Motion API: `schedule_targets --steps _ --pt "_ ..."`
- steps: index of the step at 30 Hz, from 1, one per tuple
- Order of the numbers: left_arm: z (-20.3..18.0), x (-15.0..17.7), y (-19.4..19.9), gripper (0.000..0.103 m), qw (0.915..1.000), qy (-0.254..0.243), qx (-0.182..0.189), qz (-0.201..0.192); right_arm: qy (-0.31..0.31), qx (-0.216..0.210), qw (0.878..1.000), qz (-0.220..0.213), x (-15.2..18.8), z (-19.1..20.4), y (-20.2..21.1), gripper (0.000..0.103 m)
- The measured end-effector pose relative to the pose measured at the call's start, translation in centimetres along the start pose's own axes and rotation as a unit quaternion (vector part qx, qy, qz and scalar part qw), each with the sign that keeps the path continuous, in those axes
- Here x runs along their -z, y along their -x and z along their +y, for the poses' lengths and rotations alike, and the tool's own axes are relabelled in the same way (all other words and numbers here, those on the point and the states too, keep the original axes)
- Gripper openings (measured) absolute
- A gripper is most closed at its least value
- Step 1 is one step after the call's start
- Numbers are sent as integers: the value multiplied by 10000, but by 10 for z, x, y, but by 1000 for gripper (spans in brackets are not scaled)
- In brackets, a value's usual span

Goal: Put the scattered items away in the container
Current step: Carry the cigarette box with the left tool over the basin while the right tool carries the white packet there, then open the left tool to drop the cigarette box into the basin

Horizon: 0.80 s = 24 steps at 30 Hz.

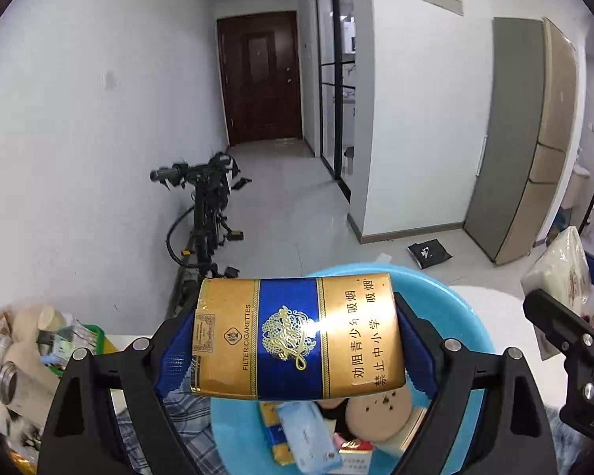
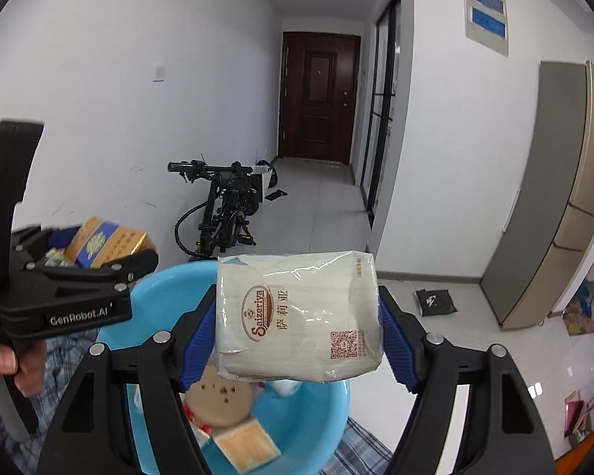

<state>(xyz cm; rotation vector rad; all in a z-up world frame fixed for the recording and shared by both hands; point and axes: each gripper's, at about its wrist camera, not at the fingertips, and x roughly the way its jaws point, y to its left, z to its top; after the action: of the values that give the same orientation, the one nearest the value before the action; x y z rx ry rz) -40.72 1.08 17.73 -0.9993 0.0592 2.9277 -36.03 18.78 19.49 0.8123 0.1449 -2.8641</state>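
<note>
Two grippers each carry one item above the blue basin (image 2: pixel 166 297), the landmark container. Left gripper (image 1: pixel 297 336): fingers pinching a gold-and-blue cigarette pack (image 1: pixel 297 332) by its short ends, held flat over the basin, probably for a clean drop. Right gripper (image 2: pixel 299 332): fingers pinching a Saizeriya tissue pack (image 2: pixel 297 316) likewise. Inside the basin already lie a perforated round disc (image 2: pixel 217 399) and small packets.

Even daylight filled both views; glare streaked the cigarette pack (image 1: pixel 297 336) between the fingers, fisheye edges curved dark, slight blur.
</note>
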Motion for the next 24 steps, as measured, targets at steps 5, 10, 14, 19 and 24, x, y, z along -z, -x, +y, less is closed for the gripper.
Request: schedule_targets --steps 5,10,14,19,24 --pt "8 -20 -27 89 9991 40 -186 369 -322 -127 9988 346 -19 -16 -19 72" --pt "9 -35 -35 89 9972 -74 -178 723 -193 -293 9951 920 -26 -20 -30 72" --pt "-5 -37 -44 89 9910 -381 -212 1264 66 -526 9865 1550 -28 -18 -43 72" --pt "-10 -18 -71 89 9750 -328 -260 2182 264 -765 9699 2298 -6 -20 -57 72" --pt "-10 -2 -89 89 9680 -162 -71 2504 33 -894 9615 2599 11 -30 -67 72"
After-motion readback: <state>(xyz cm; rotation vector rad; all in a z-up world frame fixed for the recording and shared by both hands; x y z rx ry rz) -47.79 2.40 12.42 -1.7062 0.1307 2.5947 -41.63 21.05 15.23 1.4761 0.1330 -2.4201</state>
